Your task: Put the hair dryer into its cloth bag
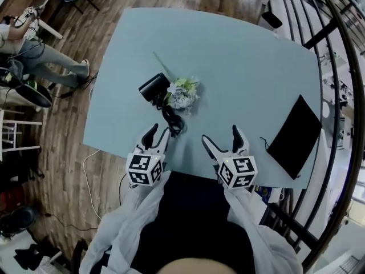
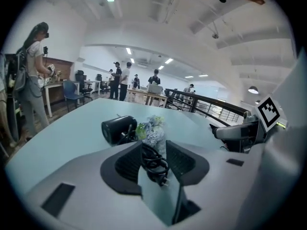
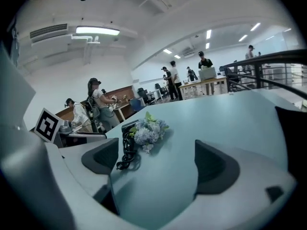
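A black hair dryer (image 1: 154,87) lies on the pale blue table (image 1: 239,61), next to a small bunch of artificial flowers (image 1: 183,93). Its coiled black cord (image 1: 173,120) trails toward me. My left gripper (image 1: 158,135) sits at the near table edge, open, with its tips just short of the cord. In the left gripper view the cord and plug (image 2: 154,162) show in the gap between the pads, which do not press on them, and the dryer (image 2: 119,128) lies beyond. My right gripper (image 1: 221,136) is wide open over bare table. The black cloth bag (image 1: 295,129) lies flat at the right.
A curved black railing (image 1: 336,67) runs close along the table's right side. A person (image 1: 34,56) sits on the wooden floor at the far left, near chairs. In the right gripper view the flowers (image 3: 146,131) and cord (image 3: 127,152) lie ahead to the left.
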